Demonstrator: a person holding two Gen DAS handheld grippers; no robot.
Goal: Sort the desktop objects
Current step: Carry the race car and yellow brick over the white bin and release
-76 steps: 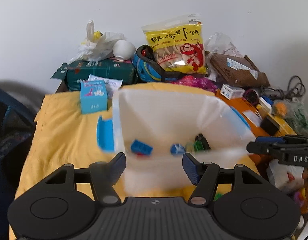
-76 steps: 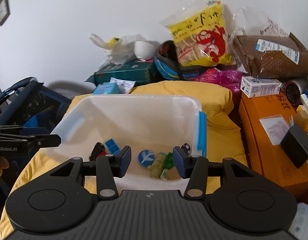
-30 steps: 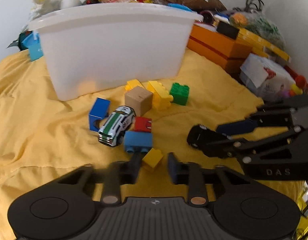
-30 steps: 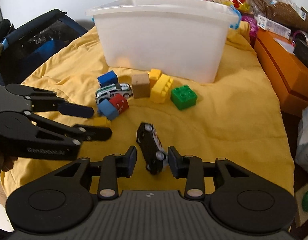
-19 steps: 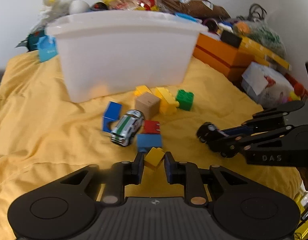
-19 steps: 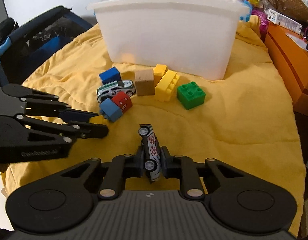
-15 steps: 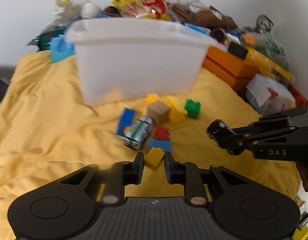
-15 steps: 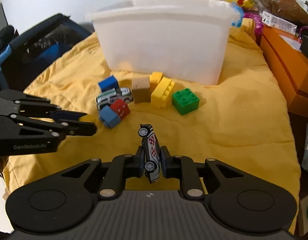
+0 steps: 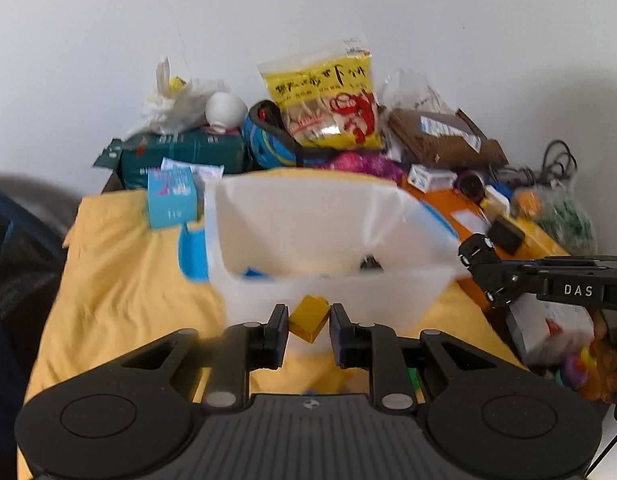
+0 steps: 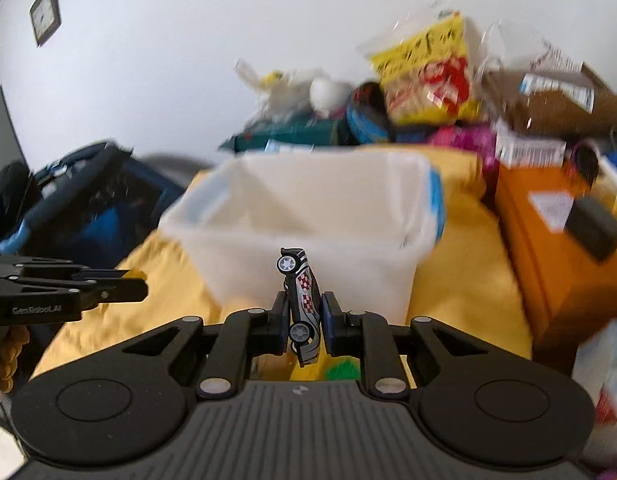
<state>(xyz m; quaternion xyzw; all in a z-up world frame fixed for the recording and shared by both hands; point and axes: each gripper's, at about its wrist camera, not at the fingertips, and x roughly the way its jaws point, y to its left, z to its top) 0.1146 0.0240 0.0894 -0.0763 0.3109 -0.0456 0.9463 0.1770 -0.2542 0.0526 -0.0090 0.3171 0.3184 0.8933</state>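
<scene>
My left gripper is shut on a small yellow brick, held in the air just in front of the white plastic bin. My right gripper is shut on a black and silver toy car with red checks, held nose up before the same bin. In the left wrist view the right gripper shows at the right with the car in it. In the right wrist view the left gripper shows at the left. A blue brick and a dark toy lie inside the bin.
The bin stands on a yellow cloth. Behind it are a yellow snack bag, a green box, a light blue carton and a brown parcel. An orange box stands at the right, a dark blue bag at the left.
Both grippers closed on their toys on the cloth and rose with them. The loose bricks have dropped out of sight below, and the bin's open top now shows.
</scene>
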